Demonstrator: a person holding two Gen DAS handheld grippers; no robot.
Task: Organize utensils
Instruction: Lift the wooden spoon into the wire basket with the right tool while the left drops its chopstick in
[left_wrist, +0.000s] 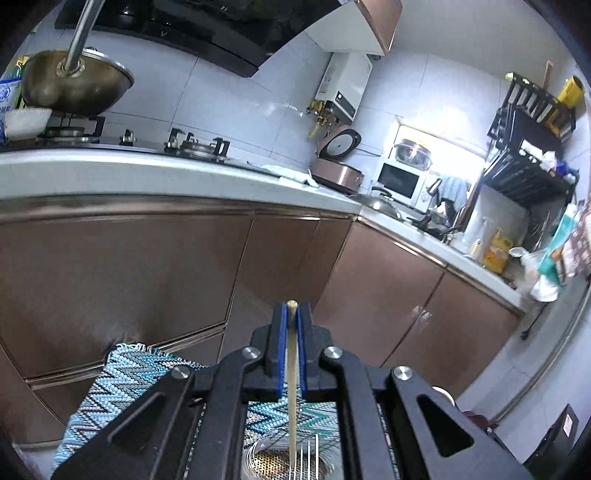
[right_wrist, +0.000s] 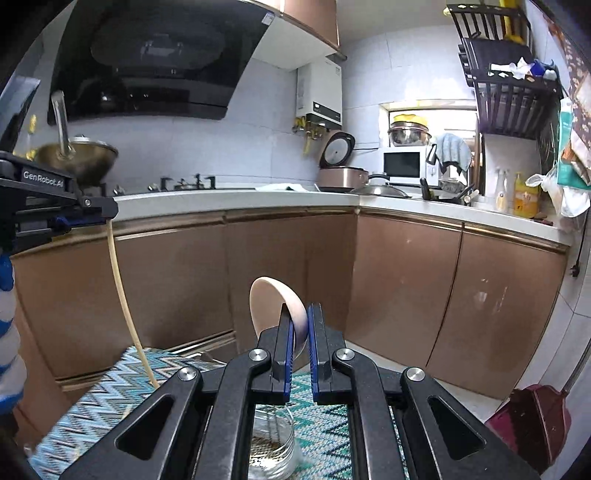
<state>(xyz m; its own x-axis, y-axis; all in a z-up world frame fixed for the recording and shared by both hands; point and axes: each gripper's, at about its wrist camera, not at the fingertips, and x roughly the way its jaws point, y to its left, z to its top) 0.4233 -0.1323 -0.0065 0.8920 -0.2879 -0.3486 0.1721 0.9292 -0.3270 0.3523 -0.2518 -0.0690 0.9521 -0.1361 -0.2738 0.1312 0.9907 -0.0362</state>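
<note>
The left gripper (left_wrist: 292, 308) is clamped on a chopstick (left_wrist: 293, 373), a thin, pale, straight stick that runs between the blue pads with its blunt tip just past the fingertips. In the right wrist view the same chopstick (right_wrist: 125, 302) hangs down from the left gripper (right_wrist: 94, 216) at the left edge, a long cream line that the lens bends, ending over the mat (right_wrist: 103, 398).

The right gripper (right_wrist: 300, 314) is closed on a spoon (right_wrist: 271, 302), pale pinkish cream with a broad oval bowl. The bowl stands up above and to the left of the fingertips; the part between the pads is mostly hidden.

Below both grippers a clear glass jar (right_wrist: 273, 439) stands on the mat, which is woven in blue, teal, black and white zigzags. In the left wrist view metal fork tines (left_wrist: 308, 452) show at the jar (left_wrist: 258, 456).

The left gripper's side reads "GenRobot.AI" in white (right_wrist: 43, 178). A blue sleeve (right_wrist: 7, 280) with white stripes shows beneath it. Labels on the bottles by the counter are too small to read
</note>
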